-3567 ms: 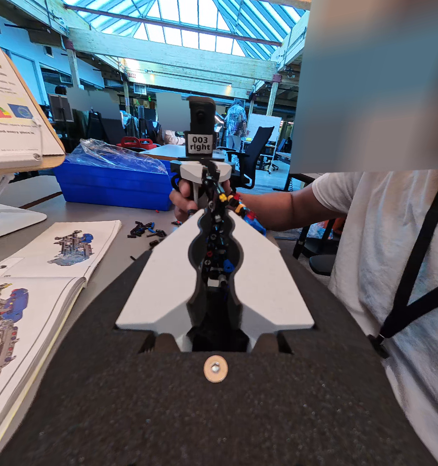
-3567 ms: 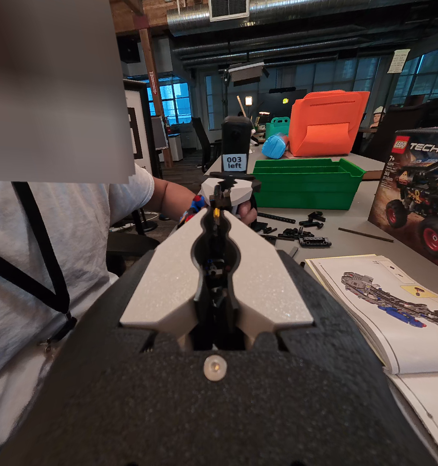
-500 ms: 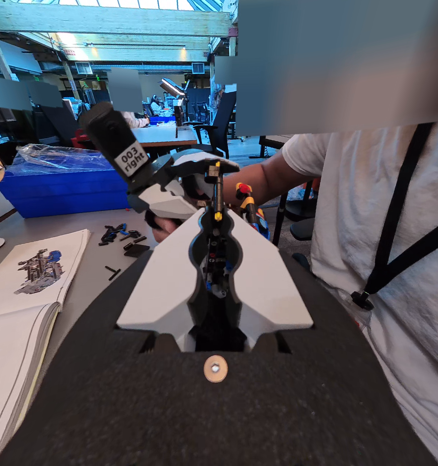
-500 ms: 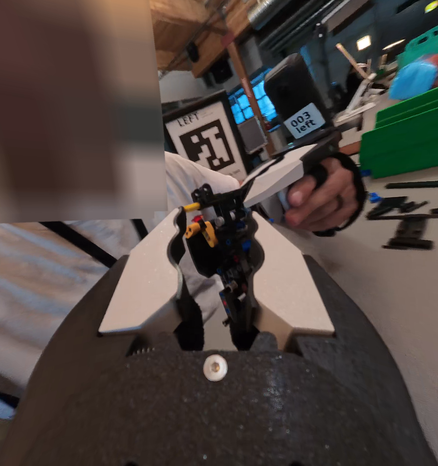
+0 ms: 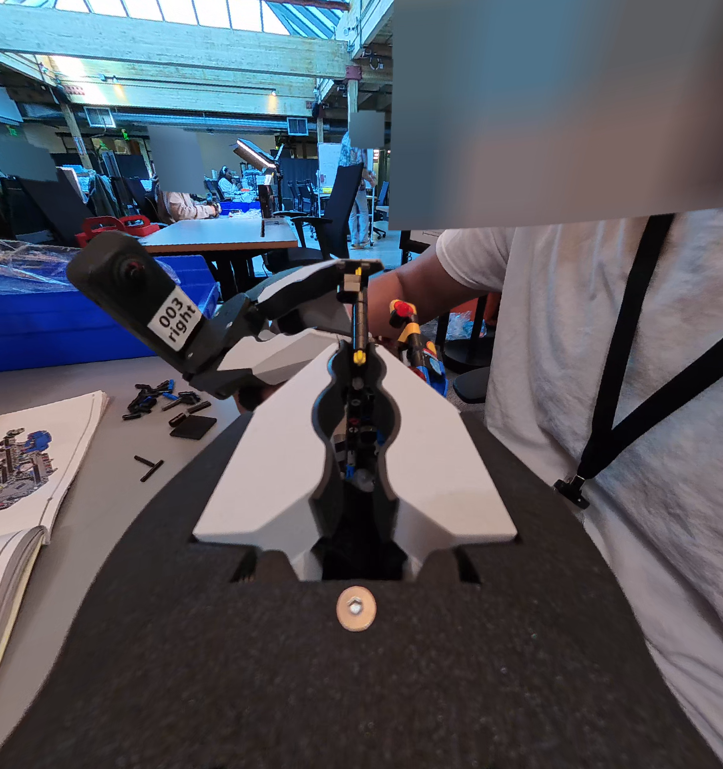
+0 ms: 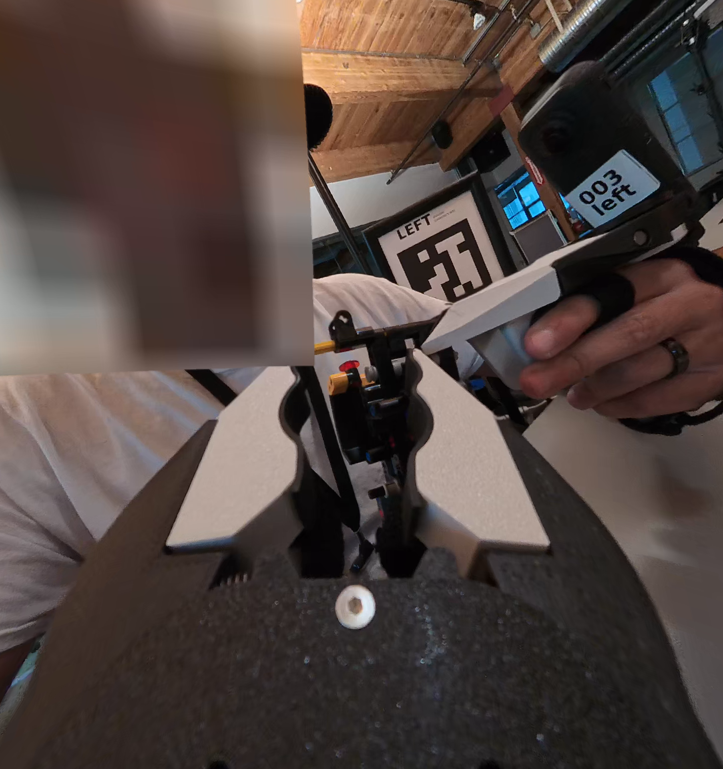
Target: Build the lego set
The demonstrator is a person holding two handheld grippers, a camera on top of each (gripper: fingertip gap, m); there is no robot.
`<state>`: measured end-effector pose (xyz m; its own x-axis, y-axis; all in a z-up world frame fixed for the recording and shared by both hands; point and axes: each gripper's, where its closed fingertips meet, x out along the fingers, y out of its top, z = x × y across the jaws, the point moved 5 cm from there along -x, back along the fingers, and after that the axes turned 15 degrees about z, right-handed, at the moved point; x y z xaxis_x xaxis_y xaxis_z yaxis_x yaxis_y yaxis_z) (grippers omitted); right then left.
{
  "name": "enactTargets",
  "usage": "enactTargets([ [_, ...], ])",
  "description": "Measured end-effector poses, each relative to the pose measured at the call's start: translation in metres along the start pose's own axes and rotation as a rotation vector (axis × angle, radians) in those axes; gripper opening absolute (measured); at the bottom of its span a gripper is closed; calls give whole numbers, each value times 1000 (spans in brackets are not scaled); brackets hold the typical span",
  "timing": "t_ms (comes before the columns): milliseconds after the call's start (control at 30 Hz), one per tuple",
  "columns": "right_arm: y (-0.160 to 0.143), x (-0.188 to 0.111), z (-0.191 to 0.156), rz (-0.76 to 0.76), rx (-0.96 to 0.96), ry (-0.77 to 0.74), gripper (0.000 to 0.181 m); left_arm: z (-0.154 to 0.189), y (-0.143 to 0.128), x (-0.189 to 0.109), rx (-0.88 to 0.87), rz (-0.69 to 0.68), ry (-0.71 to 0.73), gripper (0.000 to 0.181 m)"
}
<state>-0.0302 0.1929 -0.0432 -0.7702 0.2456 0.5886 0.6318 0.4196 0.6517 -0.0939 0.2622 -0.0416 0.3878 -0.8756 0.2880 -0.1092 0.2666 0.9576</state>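
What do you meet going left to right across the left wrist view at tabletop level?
Open instruction booklet → loose black pieces → right gripper → lego assembly clamped in the left gripper → the person's white shirt.

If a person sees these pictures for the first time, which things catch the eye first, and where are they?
In the centre, the half-built lego model is clamped in the left tool, above the table edge. The right tool stands open around the model's other end. At the left lies the open instruction booklet, with loose black pieces beside it.
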Motion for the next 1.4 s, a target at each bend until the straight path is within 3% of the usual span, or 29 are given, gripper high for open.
enactTargets([
  [1400, -4, 4, -3, -119, -122, -53, 40, 6, -2, 3, 70, -53, 28, 5],
])
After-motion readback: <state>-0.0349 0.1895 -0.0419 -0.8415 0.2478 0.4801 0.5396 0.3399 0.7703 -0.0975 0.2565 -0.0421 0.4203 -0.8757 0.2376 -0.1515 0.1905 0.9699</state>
